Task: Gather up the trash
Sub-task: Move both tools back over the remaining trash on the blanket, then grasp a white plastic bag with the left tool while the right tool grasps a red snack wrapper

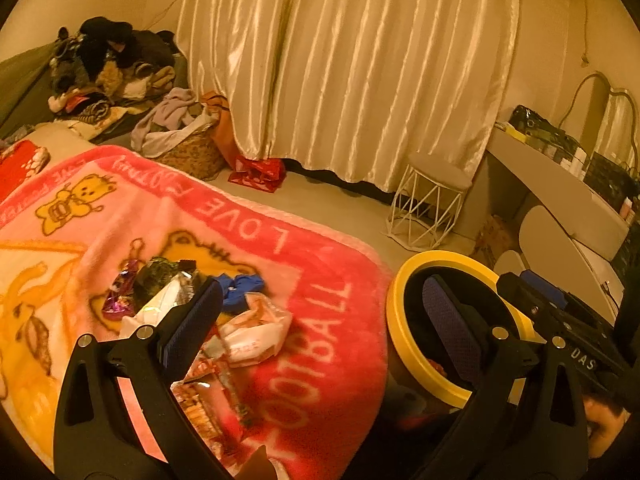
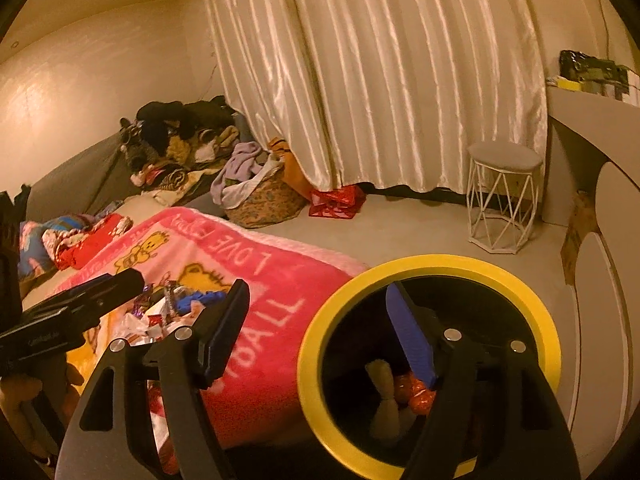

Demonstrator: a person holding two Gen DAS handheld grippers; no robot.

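A pile of trash lies on the pink blanket (image 1: pixel 320 300): a white crumpled wrapper (image 1: pixel 256 332), a blue scrap (image 1: pixel 240 290), a purple foil wrapper (image 1: pixel 122 292) and a dark wrapper (image 1: pixel 160 276). A bin with a yellow rim (image 1: pixel 400 320) stands beside the bed. My left gripper (image 1: pixel 324 312) is open and empty, one finger over the trash, the other over the bin. My right gripper (image 2: pixel 320 332) is open and empty over the bin rim (image 2: pixel 316 344). Inside the bin lie a red wrapper (image 2: pixel 416 392) and a beige piece (image 2: pixel 384 380). The trash pile also shows in the right wrist view (image 2: pixel 168 308).
A white wire stool (image 1: pixel 432 200) stands by the cream curtain (image 1: pixel 352 60). A laundry basket (image 1: pixel 188 148) and a red bag (image 1: pixel 258 172) sit on the floor. Clothes are piled on the sofa (image 1: pixel 108 64). A white desk (image 1: pixel 560 192) is at the right.
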